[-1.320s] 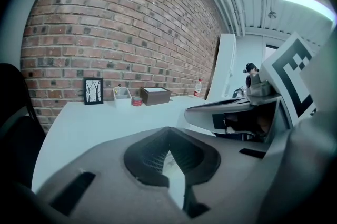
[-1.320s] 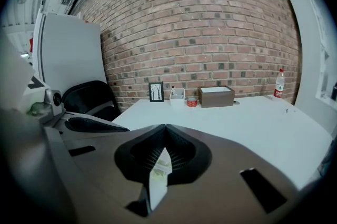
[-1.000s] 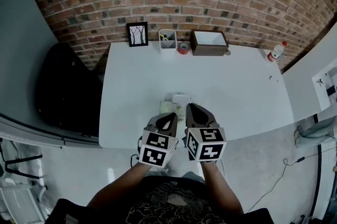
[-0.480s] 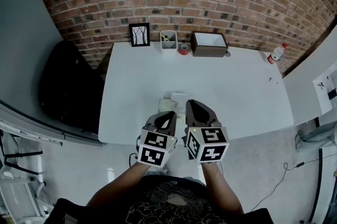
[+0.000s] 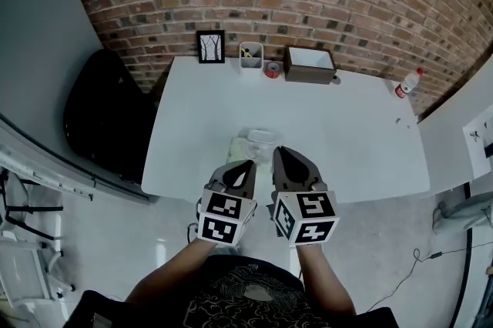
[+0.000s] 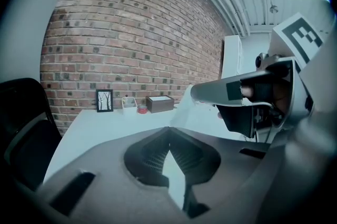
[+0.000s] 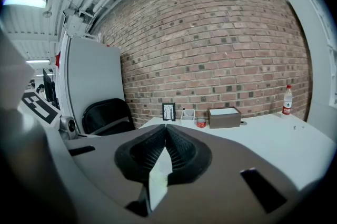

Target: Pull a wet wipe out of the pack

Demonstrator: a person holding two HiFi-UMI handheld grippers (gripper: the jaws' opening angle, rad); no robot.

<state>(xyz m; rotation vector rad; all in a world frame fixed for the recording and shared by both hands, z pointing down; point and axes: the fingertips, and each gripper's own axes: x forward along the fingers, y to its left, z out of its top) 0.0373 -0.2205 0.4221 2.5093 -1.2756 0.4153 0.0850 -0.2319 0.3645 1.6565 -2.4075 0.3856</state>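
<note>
Currently | left gripper (image 5: pixel 246 165) and right gripper (image 5: pixel 280 154) hovering side by side, jaws pressed together, empty | wipe pack (image 5: pixel 258 140) lying on table (image 5: pixel 354 126) at their 12 o'clock, seemingly lined up for reaching.

No text, label, brand or number is readable anywhere.
</note>
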